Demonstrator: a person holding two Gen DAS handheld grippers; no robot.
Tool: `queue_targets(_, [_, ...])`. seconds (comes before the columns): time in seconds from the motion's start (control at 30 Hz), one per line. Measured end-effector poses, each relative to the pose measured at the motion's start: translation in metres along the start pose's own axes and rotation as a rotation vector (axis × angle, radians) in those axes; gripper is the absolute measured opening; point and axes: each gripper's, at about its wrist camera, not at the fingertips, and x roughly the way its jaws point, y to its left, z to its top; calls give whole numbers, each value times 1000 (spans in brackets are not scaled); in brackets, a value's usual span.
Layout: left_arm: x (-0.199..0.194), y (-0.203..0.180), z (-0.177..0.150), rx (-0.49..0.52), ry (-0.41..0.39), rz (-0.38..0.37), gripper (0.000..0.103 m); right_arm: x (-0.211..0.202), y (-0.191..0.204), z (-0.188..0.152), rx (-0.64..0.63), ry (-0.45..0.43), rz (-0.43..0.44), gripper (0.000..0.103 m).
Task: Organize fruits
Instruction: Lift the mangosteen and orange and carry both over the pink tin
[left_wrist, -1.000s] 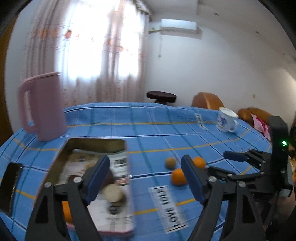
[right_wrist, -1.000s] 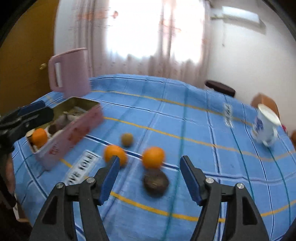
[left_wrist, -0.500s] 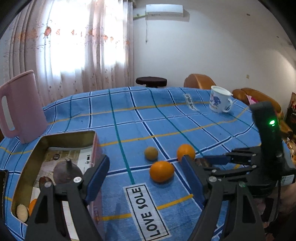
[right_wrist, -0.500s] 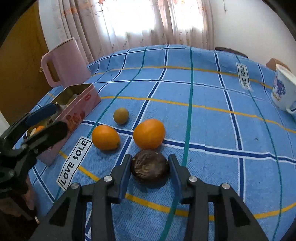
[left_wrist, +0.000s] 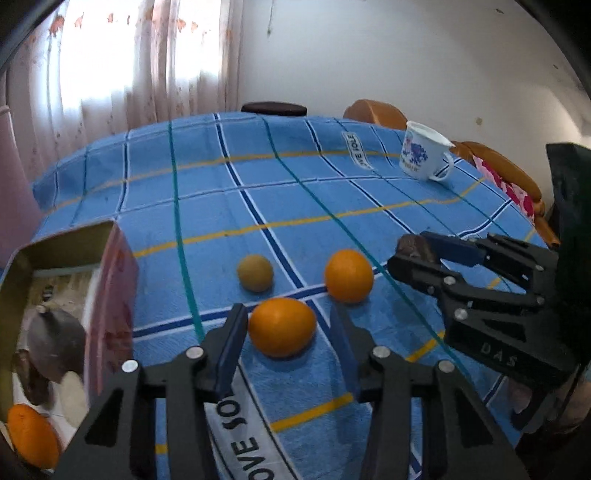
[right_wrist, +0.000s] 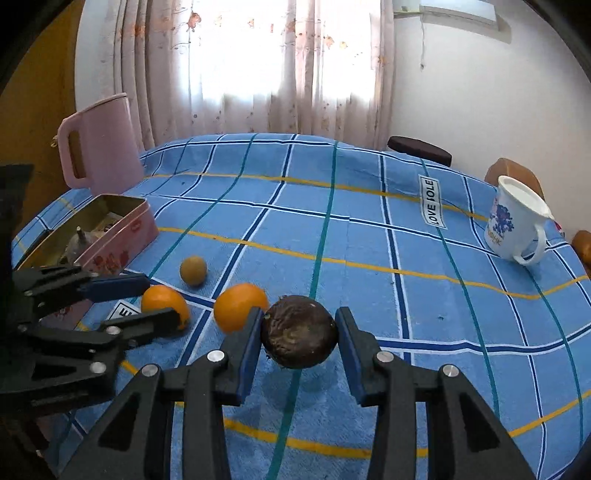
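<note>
My right gripper (right_wrist: 299, 338) is shut on a dark brown wrinkled fruit (right_wrist: 300, 336) and holds it just above the blue checked cloth; it also shows in the left wrist view (left_wrist: 415, 246). My left gripper (left_wrist: 286, 330) is open, its jaws on either side of an orange (left_wrist: 281, 326), apart from it. A second orange (left_wrist: 349, 270) and a small tan fruit (left_wrist: 255, 272) lie just beyond. The pink tin (right_wrist: 110, 229) at the left holds a dark fruit (left_wrist: 55, 339) and an orange (left_wrist: 31, 435).
A pink jug (right_wrist: 99, 142) stands behind the tin. A white mug with a blue print (right_wrist: 515, 221) stands at the far right of the table (right_wrist: 369, 229). Chairs and a dark stool (right_wrist: 419, 149) stand beyond the far edge.
My right gripper has closed on the dark brown fruit and lifted it slightly. My left gripper has moved forward and down so the near orange sits between its jaws.
</note>
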Motion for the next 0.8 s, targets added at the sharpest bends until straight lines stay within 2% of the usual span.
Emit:
queue_targets(0.2, [14,5,3,-27,57,3,45,0,3,0,-19,10,19,42])
queue_targets(0.3, [12,2,2,-12,50,2,45,-2,1,0,-3,0,38,42])
queue_targets(0.8, [-23,-6,0,22,-144,34,45,-27,4,-3,-23,-127,79,41])
